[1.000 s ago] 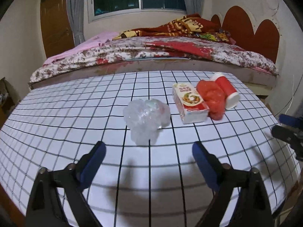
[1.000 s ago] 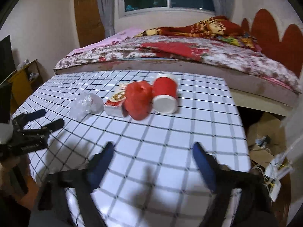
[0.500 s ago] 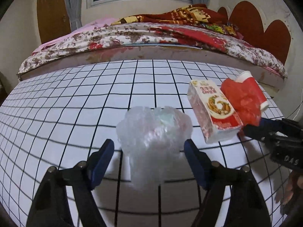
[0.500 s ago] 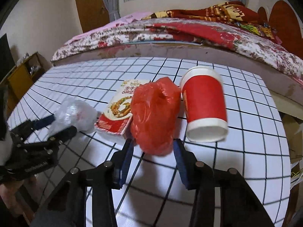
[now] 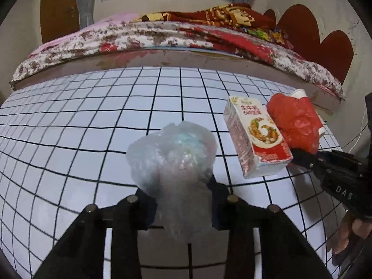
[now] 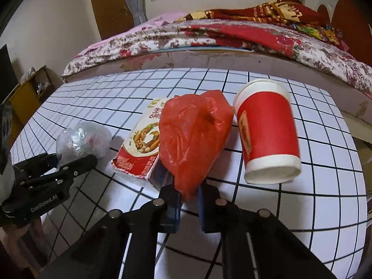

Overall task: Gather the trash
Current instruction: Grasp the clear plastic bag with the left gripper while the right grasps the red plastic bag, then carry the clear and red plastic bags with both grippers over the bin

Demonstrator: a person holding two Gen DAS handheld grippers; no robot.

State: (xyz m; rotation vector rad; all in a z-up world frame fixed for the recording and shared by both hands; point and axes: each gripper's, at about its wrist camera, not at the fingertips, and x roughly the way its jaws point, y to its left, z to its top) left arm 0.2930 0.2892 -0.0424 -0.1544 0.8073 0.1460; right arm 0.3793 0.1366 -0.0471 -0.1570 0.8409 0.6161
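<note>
On the grid-patterned table [image 5: 69, 139] a crumpled clear plastic bag [image 5: 172, 158] sits between the jaws of my left gripper [image 5: 183, 197]. The jaws are closing and press its lower part from both sides. My right gripper [image 6: 188, 193] is shut on the bottom tip of a red plastic bag [image 6: 193, 134]. That bag lies between a red-and-white carton [image 6: 141, 139] and a red paper cup [image 6: 267, 132] tipped on its side. The right wrist view also shows the clear bag [image 6: 81, 139] in the left gripper [image 6: 69, 160].
A bed [image 5: 162, 34] with a floral cover runs along the table's far edge. A yellow shelf unit [image 6: 25, 93] stands past the table's left side. Cardboard and cables lie on the floor off the right edge [image 6: 365, 153].
Both grippers moved forward and down to the trash, then their jaws closed. The left now squeezes the clear bag and the right pinches the red bag.
</note>
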